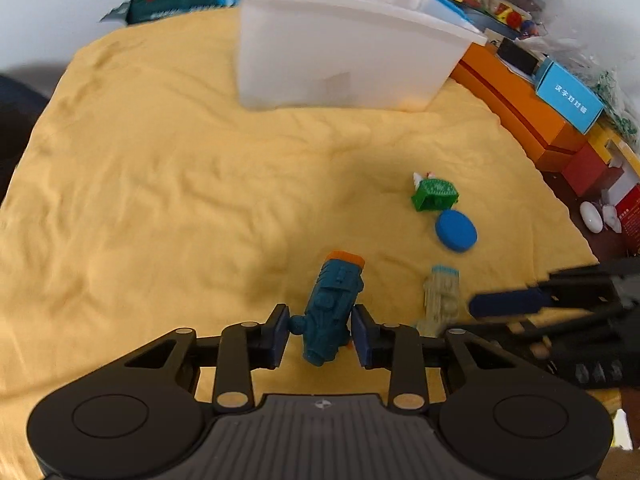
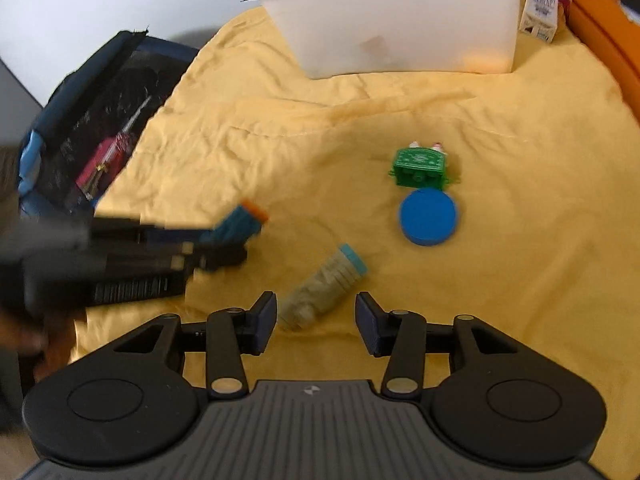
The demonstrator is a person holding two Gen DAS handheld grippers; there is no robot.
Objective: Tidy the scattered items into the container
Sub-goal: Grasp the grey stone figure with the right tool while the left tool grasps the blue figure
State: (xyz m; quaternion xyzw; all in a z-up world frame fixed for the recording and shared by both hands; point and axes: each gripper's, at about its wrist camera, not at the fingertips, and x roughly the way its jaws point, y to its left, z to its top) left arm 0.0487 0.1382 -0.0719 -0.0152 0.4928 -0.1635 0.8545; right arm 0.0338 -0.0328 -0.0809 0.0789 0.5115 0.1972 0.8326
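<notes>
A teal toy with an orange cap [image 1: 334, 308] sits between the fingers of my left gripper [image 1: 320, 334], which is closed around it; it also shows in the right wrist view [image 2: 240, 222]. A pale bottle with a light blue cap [image 2: 322, 286] lies on the yellow cloth between the open fingers of my right gripper [image 2: 316, 322]; the left wrist view shows it too [image 1: 440, 296]. A blue disc [image 2: 428, 218] and a green toy [image 2: 420, 166] lie further out. The white container [image 2: 400, 12] stands at the far side of the cloth.
The yellow cloth [image 1: 160, 200] covers the surface. Orange and blue boxes [image 1: 520, 96] line the right edge. A dark open bag [image 2: 100, 128] lies off the cloth's left edge. A small carton [image 2: 540, 8] stands right of the container.
</notes>
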